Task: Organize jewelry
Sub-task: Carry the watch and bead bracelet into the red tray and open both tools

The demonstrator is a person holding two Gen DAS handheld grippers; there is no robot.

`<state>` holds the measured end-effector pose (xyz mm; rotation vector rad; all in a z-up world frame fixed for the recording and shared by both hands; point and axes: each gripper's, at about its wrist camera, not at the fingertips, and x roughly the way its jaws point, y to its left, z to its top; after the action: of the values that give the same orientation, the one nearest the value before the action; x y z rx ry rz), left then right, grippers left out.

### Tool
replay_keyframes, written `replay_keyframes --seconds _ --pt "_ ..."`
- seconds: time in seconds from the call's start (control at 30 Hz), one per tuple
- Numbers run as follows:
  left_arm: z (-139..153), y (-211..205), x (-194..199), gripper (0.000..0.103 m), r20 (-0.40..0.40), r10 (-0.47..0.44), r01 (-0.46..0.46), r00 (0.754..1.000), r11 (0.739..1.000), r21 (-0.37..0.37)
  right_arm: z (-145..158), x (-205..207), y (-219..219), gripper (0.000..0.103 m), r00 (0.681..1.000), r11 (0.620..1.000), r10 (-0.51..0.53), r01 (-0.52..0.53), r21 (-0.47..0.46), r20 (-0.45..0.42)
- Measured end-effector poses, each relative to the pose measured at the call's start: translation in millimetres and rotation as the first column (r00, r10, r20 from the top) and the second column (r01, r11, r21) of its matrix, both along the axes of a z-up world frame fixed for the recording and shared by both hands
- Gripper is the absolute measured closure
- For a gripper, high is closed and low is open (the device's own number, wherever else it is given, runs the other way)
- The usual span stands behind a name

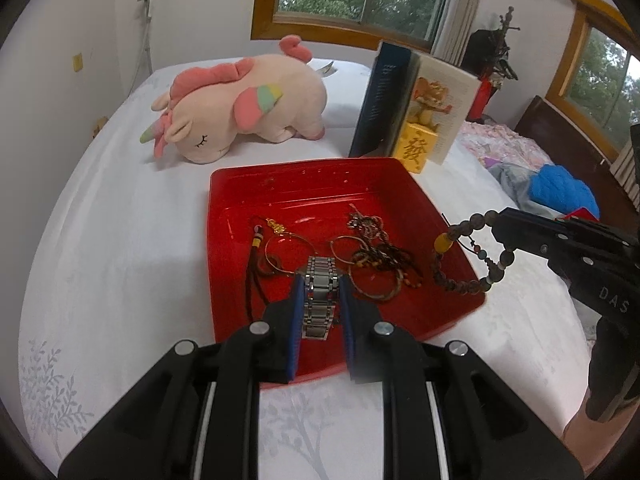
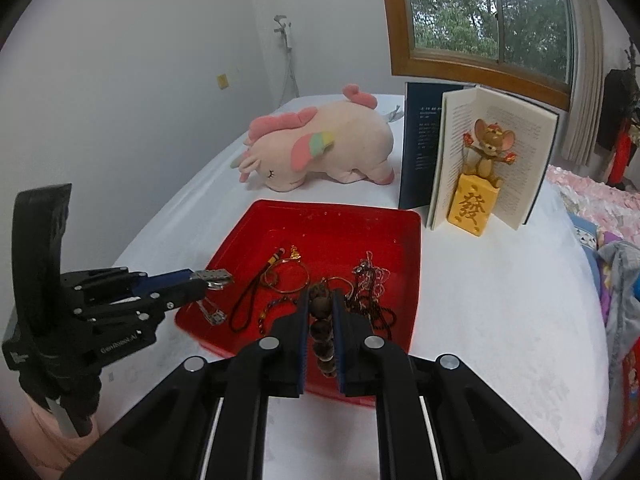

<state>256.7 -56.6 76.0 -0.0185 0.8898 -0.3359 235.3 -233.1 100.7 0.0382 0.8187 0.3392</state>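
Left hand-held gripper (image 1: 320, 286) clamping silver link watch (image 1: 319, 300), right hand-held gripper (image 2: 321, 304) pinching brown bead bracelet (image 2: 322, 336), red tray (image 1: 280, 184)

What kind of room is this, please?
Most likely a bedroom: the red tray of jewelry lies on a bed with a white sheet, a plush unicorn rests behind it, and a wood-framed window is beyond.

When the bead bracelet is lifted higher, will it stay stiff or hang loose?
Probably loose: the bead bracelet already droops in a loop from the right tool. Its round beads may roll or swing. It looks easy to catch on the red tray rim.
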Motion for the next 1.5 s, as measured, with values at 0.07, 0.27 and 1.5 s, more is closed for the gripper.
replay_keyframes --seconds 0.07,0.27,1.5 --pt "-6 -1 10 0.087 -0.011 0.010 -0.010 1.000 1.000 0.007 -6 10 2 0.093 1.000 1.000 -0.001 0.001 0.003 -0.011" --pt "-20 -4 33 0.087 -0.026 0.036 -0.035 0.999 0.999 0.039 -27 39 7 0.093 0.999 1.000 -0.021 0.021 -0.003 -0.043" --pt "-34 -9 46 0.052 -0.008 0.069 -0.068 0.998 0.994 0.088 -54 59 11 0.036 0.994 0.994 -0.076 0.069 -0.089 -0.073"
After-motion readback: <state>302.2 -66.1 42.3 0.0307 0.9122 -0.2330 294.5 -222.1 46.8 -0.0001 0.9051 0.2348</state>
